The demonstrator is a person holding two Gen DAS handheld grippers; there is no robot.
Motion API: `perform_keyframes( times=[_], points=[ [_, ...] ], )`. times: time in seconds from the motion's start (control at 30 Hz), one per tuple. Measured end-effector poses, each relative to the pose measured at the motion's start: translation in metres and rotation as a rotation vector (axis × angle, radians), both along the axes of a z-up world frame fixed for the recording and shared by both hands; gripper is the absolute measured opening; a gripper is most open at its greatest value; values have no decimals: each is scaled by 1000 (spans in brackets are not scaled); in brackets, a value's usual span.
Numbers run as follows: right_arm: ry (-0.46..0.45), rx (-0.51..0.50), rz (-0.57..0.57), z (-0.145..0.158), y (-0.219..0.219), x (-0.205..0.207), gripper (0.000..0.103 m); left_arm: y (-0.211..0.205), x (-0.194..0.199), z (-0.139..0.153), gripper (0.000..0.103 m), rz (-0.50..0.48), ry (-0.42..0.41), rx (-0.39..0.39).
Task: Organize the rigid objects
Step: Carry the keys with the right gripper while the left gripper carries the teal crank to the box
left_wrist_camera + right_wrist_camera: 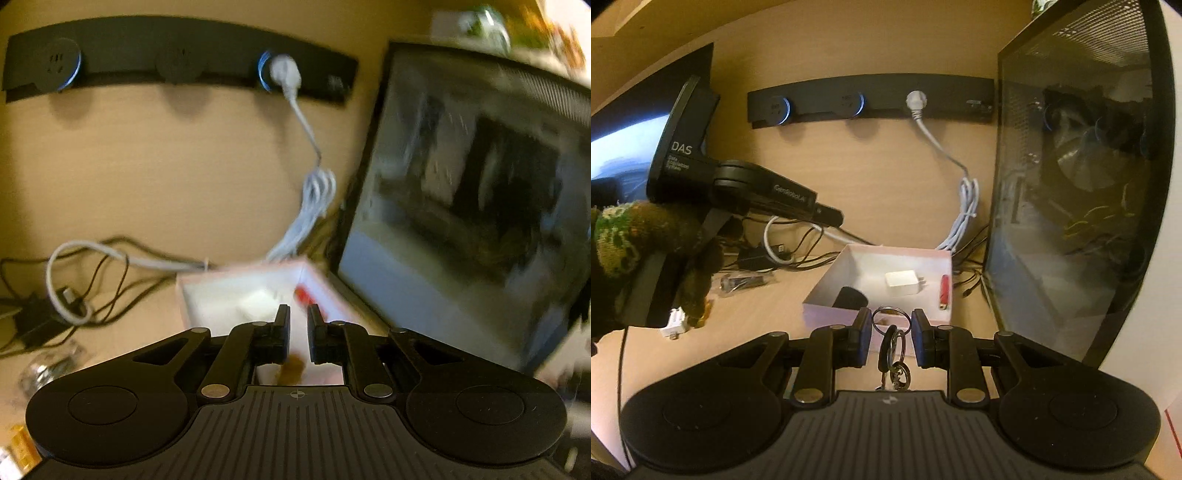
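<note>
We hold the key ring (891, 317) clamped in the right gripper (890, 332), the box (827, 308) at twelve o'clock; carry it over the rim before letting go, left gripper (298, 334) shut, empty.

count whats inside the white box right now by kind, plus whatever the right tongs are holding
white charger: 1
red stick-shaped item: 1
black rounded item: 1
key ring with keys, between the right tongs and not yet in the white box: 1
total: 4
</note>
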State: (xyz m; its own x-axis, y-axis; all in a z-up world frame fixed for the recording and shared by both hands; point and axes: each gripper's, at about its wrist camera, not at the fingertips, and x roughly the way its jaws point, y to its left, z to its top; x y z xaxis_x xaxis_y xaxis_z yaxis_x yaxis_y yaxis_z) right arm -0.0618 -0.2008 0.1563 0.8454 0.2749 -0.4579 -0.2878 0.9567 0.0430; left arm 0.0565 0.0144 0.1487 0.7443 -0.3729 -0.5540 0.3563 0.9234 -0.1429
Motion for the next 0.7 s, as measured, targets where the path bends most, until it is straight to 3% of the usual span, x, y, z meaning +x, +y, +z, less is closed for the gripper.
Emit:
perform_keyframes(
  times=[0.13,0.3,0.7],
  points=[
    [29,7,-12,-12,-4,6,23,5,-45,-37,14,-20,111,116],
    [85,27,3,-28,-5,14,23,11,-90,-72,14,49,253,226],
    [80,38,59,-28,8,17,23,4,-72,-106,17,157,363,162]
  ],
)
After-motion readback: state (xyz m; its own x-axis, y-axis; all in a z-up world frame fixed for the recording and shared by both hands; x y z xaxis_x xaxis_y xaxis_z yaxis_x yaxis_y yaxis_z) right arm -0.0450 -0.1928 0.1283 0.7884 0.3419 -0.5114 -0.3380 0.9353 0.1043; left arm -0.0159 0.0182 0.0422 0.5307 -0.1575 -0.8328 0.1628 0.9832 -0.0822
